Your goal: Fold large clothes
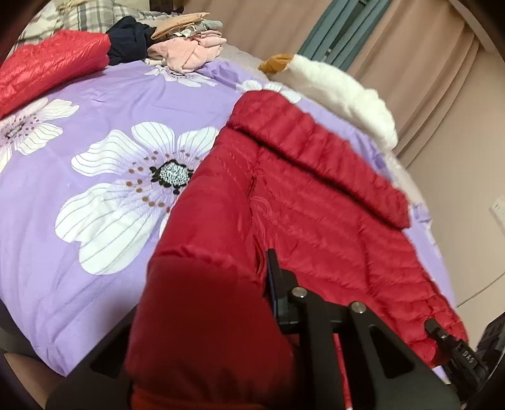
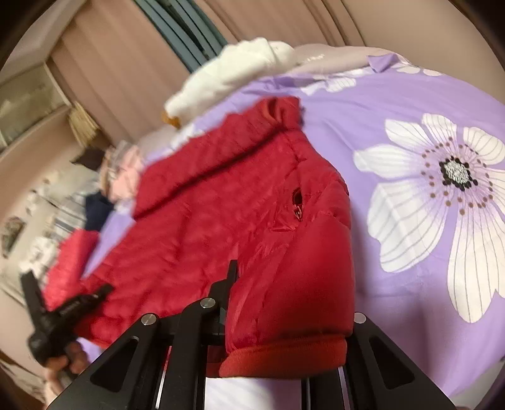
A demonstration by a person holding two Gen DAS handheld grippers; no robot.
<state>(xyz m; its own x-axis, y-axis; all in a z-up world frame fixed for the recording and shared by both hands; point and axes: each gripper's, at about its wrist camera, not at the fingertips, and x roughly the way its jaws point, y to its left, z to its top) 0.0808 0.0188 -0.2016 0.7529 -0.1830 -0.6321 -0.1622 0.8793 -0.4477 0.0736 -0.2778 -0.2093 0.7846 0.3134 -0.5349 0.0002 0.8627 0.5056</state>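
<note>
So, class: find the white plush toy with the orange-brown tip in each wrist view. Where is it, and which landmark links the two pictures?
Left wrist view: the white plush toy lies upper right, on the bed's far edge beyond the red puffer jacket.
Right wrist view: the toy lies upper centre-left, again beyond the jacket.
Shared landmark: the teal window frame behind the toy.

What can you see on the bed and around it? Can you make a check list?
Surface: bed cover, purple, big white flowers.
Job's things: red jacket spread near the bed's edge, hem lifted.
Clutter: second red jacket, clothes pile, white plush.
Grippers: left gripper and right gripper each shut on the jacket hem.
Cables: nothing seen.
Surroundings: curtains, shelf.
</note>
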